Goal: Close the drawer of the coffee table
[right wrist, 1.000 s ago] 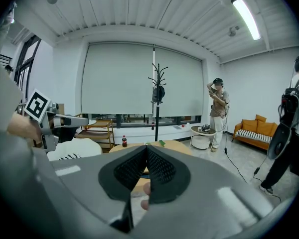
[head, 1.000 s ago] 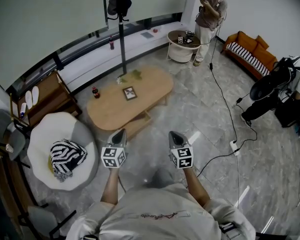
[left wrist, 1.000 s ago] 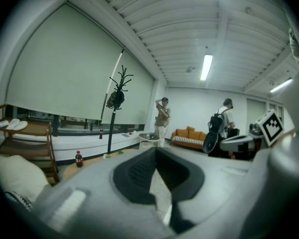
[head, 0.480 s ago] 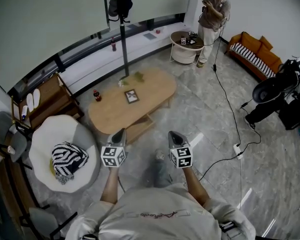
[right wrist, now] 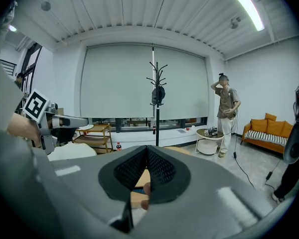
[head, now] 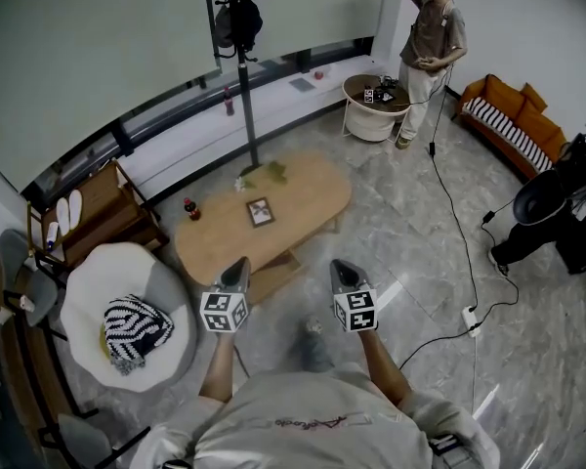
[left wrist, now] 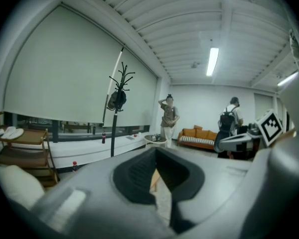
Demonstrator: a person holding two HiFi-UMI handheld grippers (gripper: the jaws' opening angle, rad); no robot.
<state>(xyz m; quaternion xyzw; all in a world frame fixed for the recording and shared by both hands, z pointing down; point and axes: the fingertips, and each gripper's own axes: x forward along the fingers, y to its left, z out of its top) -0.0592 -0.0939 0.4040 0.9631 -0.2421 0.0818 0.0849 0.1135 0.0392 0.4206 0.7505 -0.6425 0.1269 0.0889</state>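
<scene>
- The left gripper [head: 238, 265] has its jaws pressed together with nothing between them, and so does the right gripper [head: 343, 268]. In each gripper view the dark pads meet along a closed seam.
- Over the last second both grippers have kept their place side by side ahead of the person's chest, and both are just as tightly closed as before.
- What has changed is the room round them. The coffee table [head: 264, 213] has slid lower in the head view and lies nearer the jaw tips, and a foot [head: 314, 332] now shows between the arms.
- This reads as a walk-up to the table, so the closing itself has not begun.
- The drawer [head: 273, 274] juts out under the table's near edge, just ahead of the left gripper's tip. Neither gripper appears to touch it.
- With the jaws closed, the likely plan is to push the drawer front in with a closed tip, not to grasp it.
- The bystander [head: 428, 47] by the round side table [head: 373, 107] has shifted stance, with one hand now up at the head.
- No writing can be read. The cubes [head: 224, 311] carry only black-and-white square patterns.
- The red-capped bottle [head: 188, 208] and the small framed card [head: 261, 211] on the table are too small for their print to be made out.
</scene>
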